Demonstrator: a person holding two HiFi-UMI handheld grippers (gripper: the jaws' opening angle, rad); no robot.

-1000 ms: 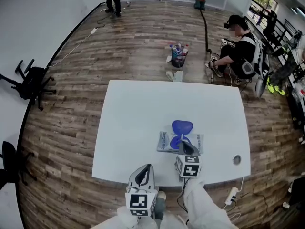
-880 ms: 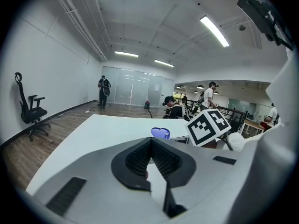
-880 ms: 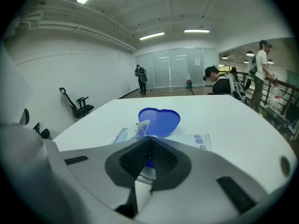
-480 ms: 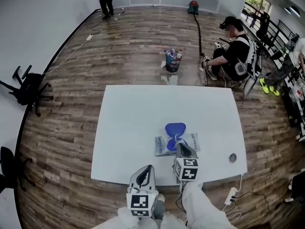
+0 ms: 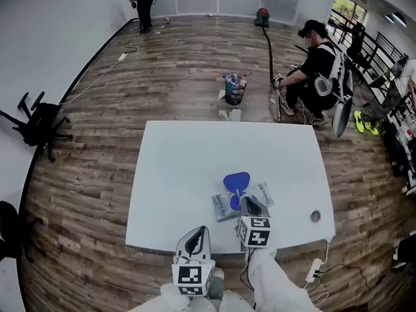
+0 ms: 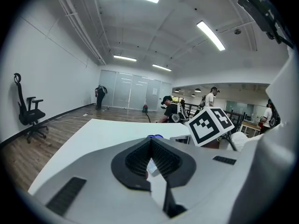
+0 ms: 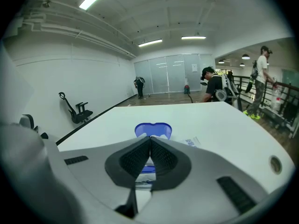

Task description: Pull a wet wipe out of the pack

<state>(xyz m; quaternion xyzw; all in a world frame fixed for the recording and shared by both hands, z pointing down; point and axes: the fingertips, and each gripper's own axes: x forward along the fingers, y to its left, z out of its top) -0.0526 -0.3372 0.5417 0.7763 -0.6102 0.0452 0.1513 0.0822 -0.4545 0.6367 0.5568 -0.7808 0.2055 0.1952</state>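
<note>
The wet wipe pack [image 5: 261, 193] lies askew on the white table [image 5: 182, 168] near its front edge, with its blue lid [image 5: 236, 181] flipped open. My right gripper [image 5: 249, 204] sits over the pack's opening, jaws shut. In the right gripper view the pads meet at the gripper's tip [image 7: 150, 139] just before the lid [image 7: 153, 129], with a white sliver of wet wipe [image 7: 148, 160] between them; the pack's label [image 7: 192, 141] shows to the right. My left gripper [image 5: 197, 234] hovers at the table's front edge, left of the pack, shut on nothing [image 6: 150, 142].
A round grommet [image 5: 315, 216] is set in the table's right front corner. Beyond the table a person [image 5: 316, 70] crouches on the wood floor, near a bucket of bottles [image 5: 234, 88]. An office chair [image 5: 36, 125] stands at the left wall.
The pack has turned on the table, its left end swinging toward me, while the right gripper stays shut at its opening. The left gripper has barely moved.
</note>
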